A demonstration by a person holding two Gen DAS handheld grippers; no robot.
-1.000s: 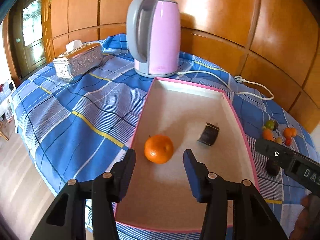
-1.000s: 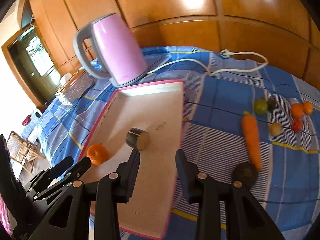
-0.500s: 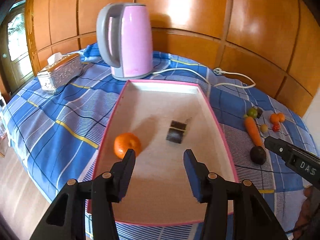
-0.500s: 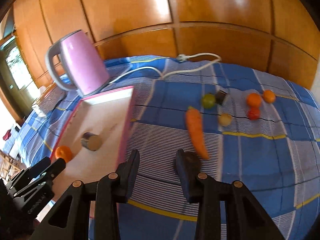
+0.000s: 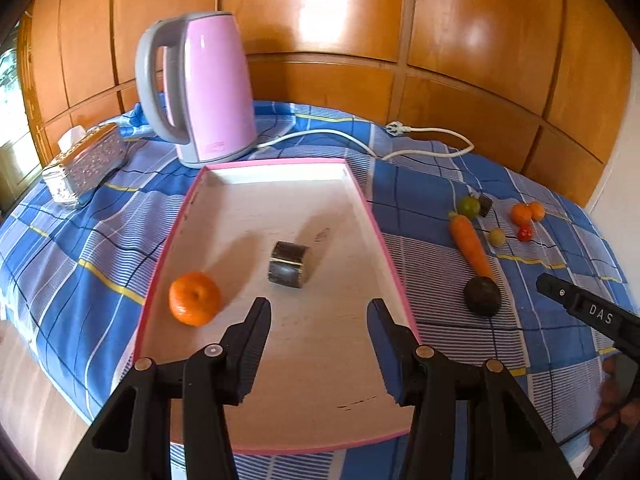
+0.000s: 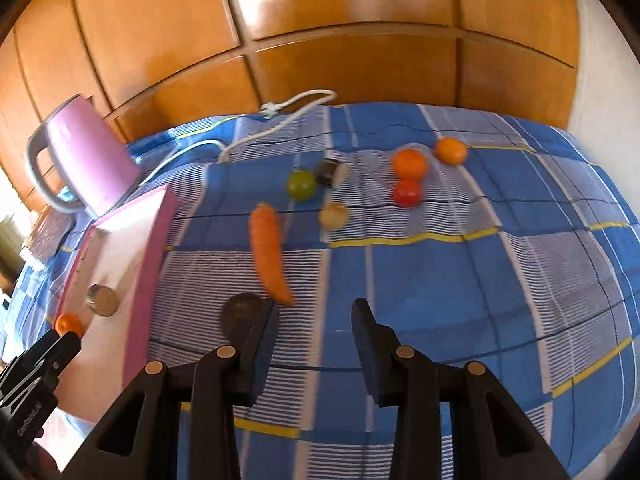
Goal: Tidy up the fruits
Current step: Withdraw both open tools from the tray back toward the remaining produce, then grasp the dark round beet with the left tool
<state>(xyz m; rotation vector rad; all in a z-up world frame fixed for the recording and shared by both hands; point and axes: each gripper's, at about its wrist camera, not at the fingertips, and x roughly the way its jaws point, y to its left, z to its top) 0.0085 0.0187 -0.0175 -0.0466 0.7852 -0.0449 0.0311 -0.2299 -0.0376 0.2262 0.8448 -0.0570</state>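
Observation:
A pink-rimmed tray (image 5: 376, 220) holds an orange (image 5: 195, 298) and a dark cylindrical piece (image 5: 289, 264). My left gripper (image 5: 319, 316) is open and empty above the tray's near part. My right gripper (image 6: 314, 320) is open and empty above the cloth, right of the tray (image 6: 154, 240). Just beyond it lie a carrot (image 6: 267, 252) and a dark avocado (image 6: 240, 314), partly behind its left finger. Farther off lie a green fruit (image 6: 301, 185), a pale small fruit (image 6: 333, 216), a red tomato (image 6: 407, 193) and two oranges (image 6: 409, 163).
A pink kettle (image 5: 208, 88) stands behind the tray, its white cord (image 5: 420, 136) across the blue checked cloth. A silver tissue box (image 5: 84, 164) sits at the far left. Wooden wall panels close the back. The table edge drops off at the left.
My right gripper has swung right, off the tray and over the cloth near the carrot and avocado. My left gripper has drawn back and turned right; the orange now lies to its left.

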